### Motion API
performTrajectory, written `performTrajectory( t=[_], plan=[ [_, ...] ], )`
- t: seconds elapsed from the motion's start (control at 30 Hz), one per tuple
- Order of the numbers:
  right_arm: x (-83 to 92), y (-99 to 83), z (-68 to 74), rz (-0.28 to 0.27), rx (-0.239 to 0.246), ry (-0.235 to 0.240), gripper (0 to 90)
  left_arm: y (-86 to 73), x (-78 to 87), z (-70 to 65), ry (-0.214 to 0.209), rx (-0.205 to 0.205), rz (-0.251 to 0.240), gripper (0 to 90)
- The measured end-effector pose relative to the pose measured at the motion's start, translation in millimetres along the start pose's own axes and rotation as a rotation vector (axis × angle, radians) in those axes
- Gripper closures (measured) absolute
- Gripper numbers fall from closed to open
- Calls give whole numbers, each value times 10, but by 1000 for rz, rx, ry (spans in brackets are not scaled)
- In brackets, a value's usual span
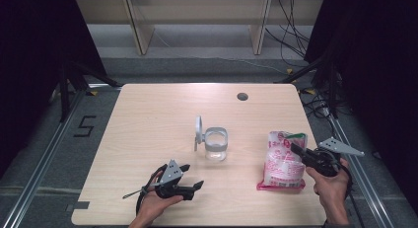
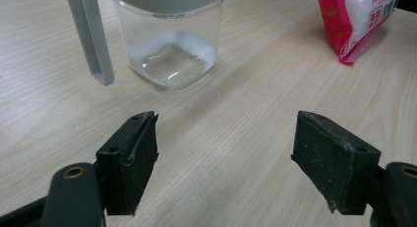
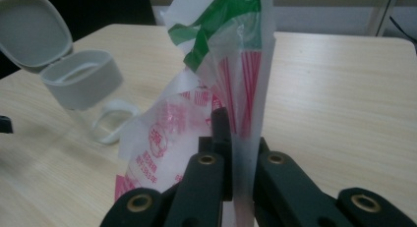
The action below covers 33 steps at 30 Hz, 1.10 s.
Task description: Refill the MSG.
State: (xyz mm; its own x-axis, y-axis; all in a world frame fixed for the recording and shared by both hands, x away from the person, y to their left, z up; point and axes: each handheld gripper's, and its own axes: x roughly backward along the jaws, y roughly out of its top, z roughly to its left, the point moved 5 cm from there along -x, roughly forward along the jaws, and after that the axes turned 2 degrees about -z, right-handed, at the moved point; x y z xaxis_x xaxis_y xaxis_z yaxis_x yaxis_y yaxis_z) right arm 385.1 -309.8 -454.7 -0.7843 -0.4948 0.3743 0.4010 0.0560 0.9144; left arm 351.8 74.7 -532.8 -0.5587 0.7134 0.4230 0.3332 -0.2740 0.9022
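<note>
**Item 1. Right gripper** (image 1: 295,150), lower right of the high view, held in a hand (image 1: 331,184). Jaws together, clamped on the edge film of the pouch; in the right gripper view the clear plastic runs straight up between them.

**Item 2. Left gripper** (image 1: 193,175), lower centre-left of the high view, low over the worktop (image 1: 148,114). Jaws apart, nothing between them; in the left gripper view they face the jar across bare wood.

**Item 3. Pouch** (image 1: 283,161), right of centre in the high view, just beside the right gripper. Soft plastic bag, pink and white print, green band at the top, white granular fill. Its bottom appears to rest on the worktop, with the upper part pulled upright.
- Handling, as judged: limp film, slippery, contents shift and sag to the bottom; moderately light. The top looks open or torn, so tilting may spill.
- Hold: at the flat side seam or top edge, as now; a second hold lower down would steady a pour.

**Item 4. Jar** (image 1: 216,144), centre of the high view, well apart from the pouch. Clear body, grey collar, hinged lid (image 1: 198,131) standing open on its left. A thin white layer shows at the bottom.
- Handling, as judged: rigid, smooth, likely glass or hard plastic, light when near-empty and easy to tip.
- Hold: across the body below the collar.
</note>
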Motion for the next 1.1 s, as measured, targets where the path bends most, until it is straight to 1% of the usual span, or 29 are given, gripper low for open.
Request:
performTrajectory(
  t=[0.03, 0.07, 0.1, 0.13, 0.17, 0.2, 0.23, 0.3, 0.33, 0.37, 0.4, 0.43, 0.47, 0.5, 0.53, 0.57, 0.63, 0.67, 0.7, 0.73, 0.8, 0.83, 0.87, 0.9, 0.97, 1.0, 1.03, 1.07, 1.1],
  plan=[
    [10, 11, 54, -1, -27, 11, 900, 8, -7, -16, -2, 3, -5, 244],
    [10, 33, 79, -13, -6, 18, 900, 10, -9, -23, -1, -4, -1, 244],
    [9, 52, 108, -24, 2, 21, 900, 16, -24, -48, -14, 5, -7, 244],
    [19, 66, 149, -19, -6, 32, 900, 14, -30, -54, -16, -11, 0, 244],
    [26, 83, 190, -15, -4, 43, 900, 11, -42, -72, -15, -9, 10, 244],
    [28, 103, 221, -21, 6, 48, 900, 12, -74, -102, -34, -7, 9, 244],
    [36, 131, 256, -23, 19, 58, 900, 13, -94, -117, -37, -12, 10, 246],
    [37, 167, 320, -41, 24, 73, 900, 21, -147, -167, -54, -22, 21, 249],
    [37, 167, 320, -41, 24, 73, 900, 21, -147, -167, -54, -22, 21, 249],
    [58, 210, 405, -30, 49, 78, 900, 45, -218, -237, -66, -33, 19, 249],
    [65, 223, 440, -27, 50, 72, 900, 64, -254, -267, -79, -56, 22, 249],
    [57, 250, 475, -42, 69, 89, 900, 83, -287, -300, -88, -62, 23, 249],
    [59, 267, 509, -37, 74, 90, 900, 108, -329, -329, -93, -64, 18, 249],
    [56, 285, 552, -35, 67, 109, 900, 134, -373, -346, -89, -71, 13, 250],
    [39, 311, 574, -45, 91, 119, 900, 163, -416, -368, -90, -77, 10, 250],
    [35, 319, 610, -35, 95, 111, 900, 187, -458, -385, -86, -91, 10, 250],
    [-11, 357, 623, -66, 136, 105, 900, 233, -559, -441, -98, -100, 1, 249],
    [-13, 362, 633, -56, 116, 103, 900, 252, -614, -470, -108, -101, 1, 250],
    [-13, 374, 656, -52, 86, 123, 900, 264, -685, -515, -105, -93, 2, 250],
    [-17, 406, 642, -69, 112, 119, 900, 264, -685, -515, -105, -93, 2, 250],
    [7, 453, 665, -65, 102, 126, 900, 303, -807, -615, -120, -115, 4, 250],
    [15, 492, 667, -75, 105, 124, 900, 323, -853, -654, -130, -114, -4, 250],
    [24, 535, 665, -81, 122, 124, 900, 344, -889, -674, -130, -124, -8, 250],
    [31, 569, 683, -83, 107, 125, 900, 372, -936, -696, -124, -128, -20, 250],
    [45, 636, 709, -80, 111, 133, 900, 400, -1003, -723, -118, -119, -27, 253],
    [49, 666, 710, -84, 130, 127, 900, 413, -1032, -744, -110, -109, -30, 253],
    [48, 698, 713, -96, 146, 124, 900, 424, -1059, -754, -112, -116, -28, 253],
    [48, 698, 713, -96, 146, 124, 900, 424, -1059, -754, -112, -116, -28, 254],
    [46, 725, 716, -111, 161, 123, 900, 446, -1096, -775, -109, -110, -34, 254]
  ],
)
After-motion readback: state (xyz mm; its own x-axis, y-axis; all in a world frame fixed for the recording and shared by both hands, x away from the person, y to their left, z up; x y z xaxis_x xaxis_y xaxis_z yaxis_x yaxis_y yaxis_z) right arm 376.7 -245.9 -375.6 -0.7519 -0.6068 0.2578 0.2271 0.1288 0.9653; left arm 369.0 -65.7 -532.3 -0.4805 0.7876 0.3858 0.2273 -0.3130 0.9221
